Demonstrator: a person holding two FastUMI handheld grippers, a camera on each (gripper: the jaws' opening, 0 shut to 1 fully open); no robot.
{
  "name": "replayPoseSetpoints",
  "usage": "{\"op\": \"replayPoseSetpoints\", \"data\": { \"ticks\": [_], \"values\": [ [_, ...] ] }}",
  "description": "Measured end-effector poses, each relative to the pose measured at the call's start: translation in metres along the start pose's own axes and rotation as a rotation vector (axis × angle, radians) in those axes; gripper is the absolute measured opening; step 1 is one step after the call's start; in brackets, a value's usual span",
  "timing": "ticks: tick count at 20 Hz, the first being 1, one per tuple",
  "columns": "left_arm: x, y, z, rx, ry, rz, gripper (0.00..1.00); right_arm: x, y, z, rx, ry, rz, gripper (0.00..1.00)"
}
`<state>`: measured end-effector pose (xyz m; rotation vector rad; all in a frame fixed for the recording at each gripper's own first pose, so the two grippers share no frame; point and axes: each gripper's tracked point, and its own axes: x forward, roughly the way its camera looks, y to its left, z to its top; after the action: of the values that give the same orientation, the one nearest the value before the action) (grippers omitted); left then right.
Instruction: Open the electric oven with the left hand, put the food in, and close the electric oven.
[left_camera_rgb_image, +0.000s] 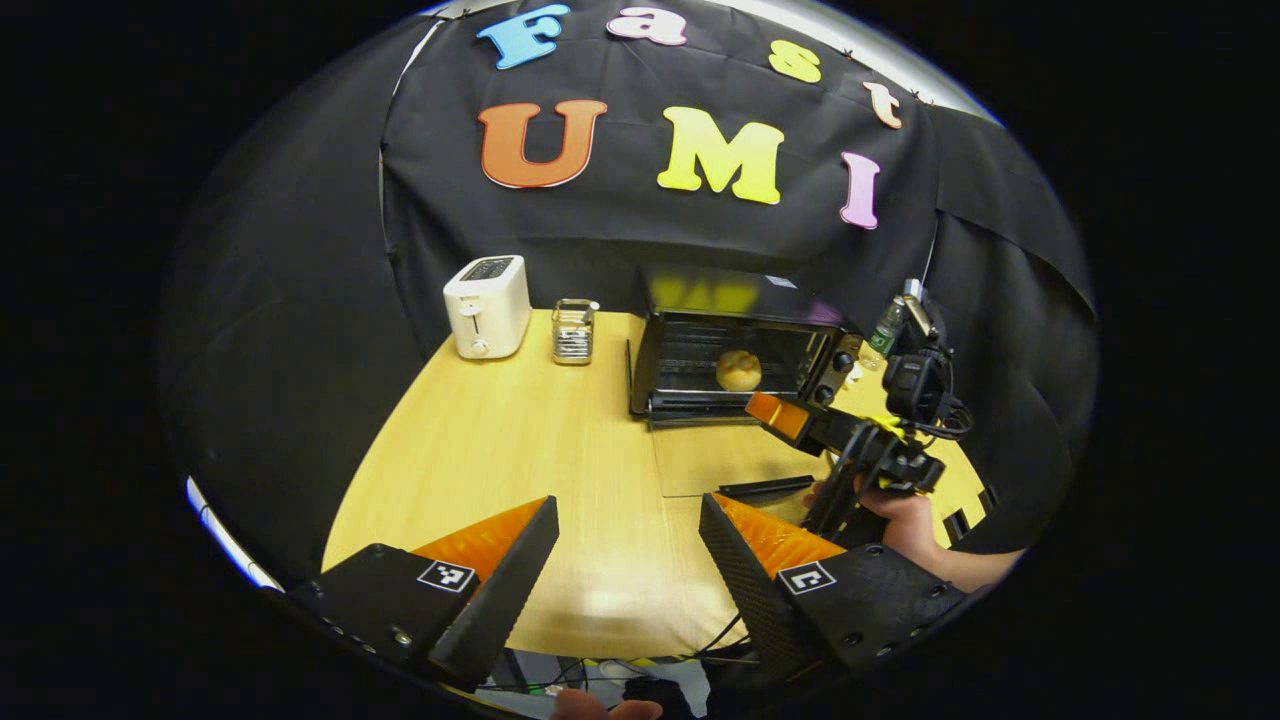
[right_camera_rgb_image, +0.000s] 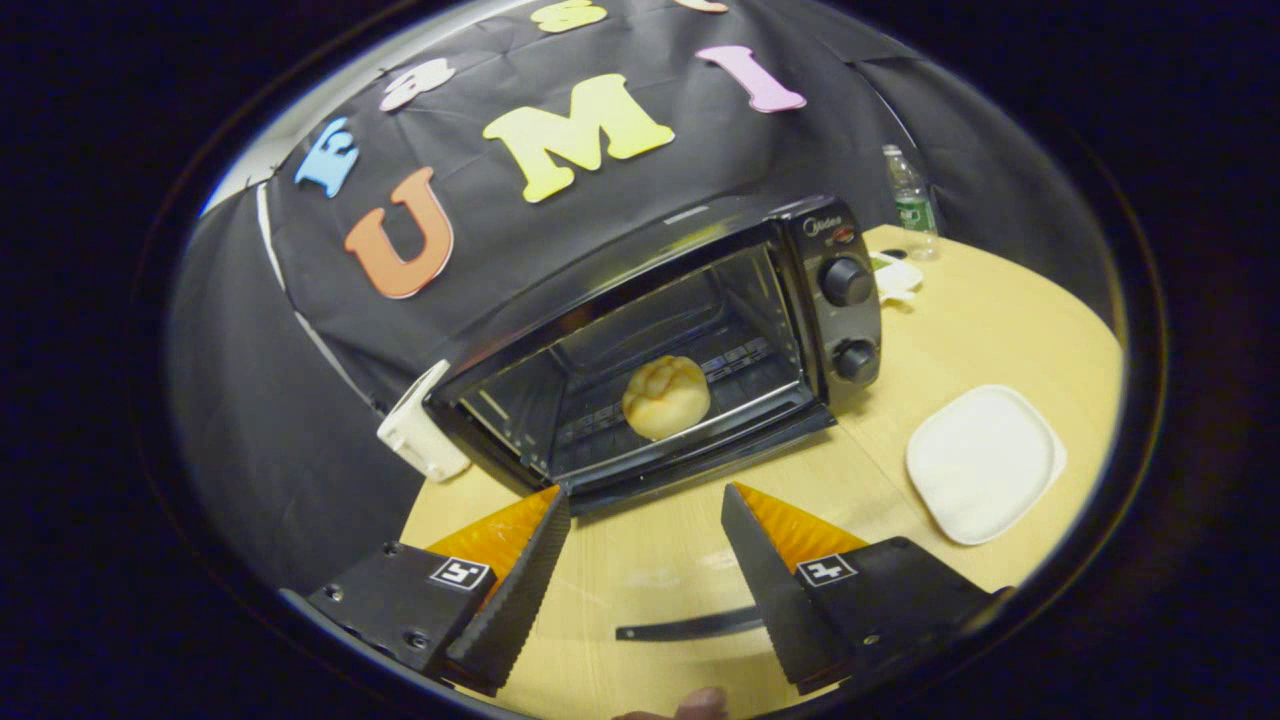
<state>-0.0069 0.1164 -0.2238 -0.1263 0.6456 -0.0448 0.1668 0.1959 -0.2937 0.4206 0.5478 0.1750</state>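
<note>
With the oven door (right_camera_rgb_image: 690, 545) dropped flat onto the desk (left_camera_rgb_image: 520, 440), the electric oven (right_camera_rgb_image: 660, 340) stands open. Bread bun (right_camera_rgb_image: 666, 396) sits on the rack inside, near the front of the cavity. Food placed, by the look of it; closing is what's left.

Right gripper (right_camera_rgb_image: 645, 560) hangs just in front of the oven, over the lowered door, jaws wide, nothing in them. White plate (right_camera_rgb_image: 985, 462) bare, right of the oven's knobs.

Left gripper (left_camera_rgb_image: 628, 565) well back from the oven over open desk, jaws wide, empty. Toaster (left_camera_rgb_image: 487, 305) and a small glass jar (left_camera_rgb_image: 574, 331) stand left of the oven.
</note>
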Motion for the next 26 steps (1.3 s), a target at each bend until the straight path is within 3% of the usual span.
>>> {"op": "replayPoseSetpoints", "data": {
  "ticks": [6,13,19,22,26],
  "values": [
    [0.026,-0.037,-0.042,-0.07,0.053,-0.059,0.94,-0.087,-0.037,0.014,-0.239,0.024,-0.03,0.95],
    [0.086,-0.104,-0.082,-0.122,0.143,-0.116,0.94,-0.169,-0.108,0.07,-0.361,-0.054,-0.175,0.96],
    [0.161,-0.158,-0.106,-0.091,0.183,-0.124,0.94,-0.191,-0.144,0.094,-0.391,-0.053,-0.226,0.96],
    [0.188,-0.168,-0.113,-0.092,0.203,-0.095,0.94,-0.192,-0.164,0.1,-0.425,-0.027,-0.254,0.96],
    [0.21,-0.167,-0.119,-0.082,0.214,-0.041,0.94,-0.185,-0.181,0.104,-0.429,0.008,-0.23,0.96]
  ]
}}
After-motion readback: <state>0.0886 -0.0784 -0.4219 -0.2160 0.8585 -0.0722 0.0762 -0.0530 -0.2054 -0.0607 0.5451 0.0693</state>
